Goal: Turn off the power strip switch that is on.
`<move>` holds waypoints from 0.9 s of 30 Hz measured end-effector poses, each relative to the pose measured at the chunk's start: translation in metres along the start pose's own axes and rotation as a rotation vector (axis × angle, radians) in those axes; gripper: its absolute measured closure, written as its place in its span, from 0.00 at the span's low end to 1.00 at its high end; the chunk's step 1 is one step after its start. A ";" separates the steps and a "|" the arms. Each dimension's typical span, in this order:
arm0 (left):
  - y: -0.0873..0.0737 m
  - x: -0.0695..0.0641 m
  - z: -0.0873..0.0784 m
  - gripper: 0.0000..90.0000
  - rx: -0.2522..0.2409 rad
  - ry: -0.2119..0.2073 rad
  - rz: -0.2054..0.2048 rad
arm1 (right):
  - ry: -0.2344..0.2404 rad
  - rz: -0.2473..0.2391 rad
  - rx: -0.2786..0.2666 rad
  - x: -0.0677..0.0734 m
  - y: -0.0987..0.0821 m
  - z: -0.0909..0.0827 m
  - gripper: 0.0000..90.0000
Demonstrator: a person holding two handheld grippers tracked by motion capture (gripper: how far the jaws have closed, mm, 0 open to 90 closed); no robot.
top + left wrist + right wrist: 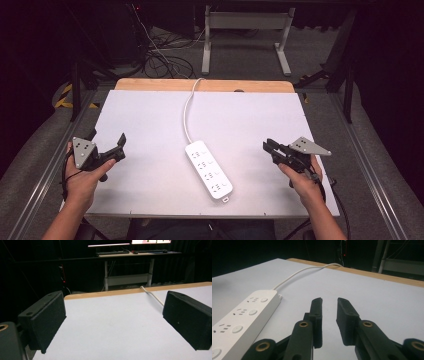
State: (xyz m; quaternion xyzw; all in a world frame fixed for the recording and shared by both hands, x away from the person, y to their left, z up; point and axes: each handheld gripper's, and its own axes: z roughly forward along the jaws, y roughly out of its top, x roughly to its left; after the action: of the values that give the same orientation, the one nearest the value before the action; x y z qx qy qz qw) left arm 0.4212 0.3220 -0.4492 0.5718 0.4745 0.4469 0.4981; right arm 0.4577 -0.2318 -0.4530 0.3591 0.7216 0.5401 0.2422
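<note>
A person's left hand (82,175) holds the left gripper (117,145) over the near-left part of a white tabletop (150,125), its two black jaws spread wide apart with nothing between them; in the left gripper view the foam-faced pads (47,320) stand at either edge of the frame with bare table between. The right hand (305,180) holds the right gripper (268,146) over the near-right part of the table, jaws pointing left toward the middle and drawn close, a narrow gap left between the tips and nothing held. A grey three-cornered plate (309,146) sits on top of it, and another on the left gripper. Between the two tools, well apart from both, a white power strip (208,170) lies flat and slightly angled near the table's centre, four socket groups with round buttons on its face. Its white cord (188,112) curves toward the far edge and drops over the wooden rim (200,85), where its end passes out of sight. In the right gripper view the strip's near end is cut off at the frame's lower left. Beyond the table the room is dark; a white desk frame (245,30) and tangled floor cables (160,55) are faintly made out
</note>
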 end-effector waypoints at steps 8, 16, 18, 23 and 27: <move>0.001 -0.003 0.003 0.06 -0.001 -0.026 0.002 | -0.010 0.057 0.119 0.011 0.014 -0.011 1.00; 0.000 -0.001 0.003 0.06 0.003 -0.020 -0.001 | 0.021 0.013 0.179 0.010 0.017 -0.010 1.00; 0.000 -0.001 0.003 0.06 0.004 -0.022 -0.002 | 0.033 0.008 0.185 0.010 0.020 -0.010 1.00; 0.000 -0.001 0.003 0.06 0.006 -0.021 -0.002 | 0.037 0.007 0.193 0.010 0.026 -0.008 1.00; -0.001 -0.002 0.004 0.06 0.011 -0.022 0.002 | 0.057 0.010 0.194 0.014 0.040 0.002 1.00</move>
State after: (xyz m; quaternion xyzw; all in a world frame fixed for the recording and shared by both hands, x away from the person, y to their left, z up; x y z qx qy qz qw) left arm 0.4249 0.3199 -0.4503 0.5798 0.4711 0.4384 0.4996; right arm 0.4609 -0.2136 -0.4148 0.3687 0.7753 0.4790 0.1830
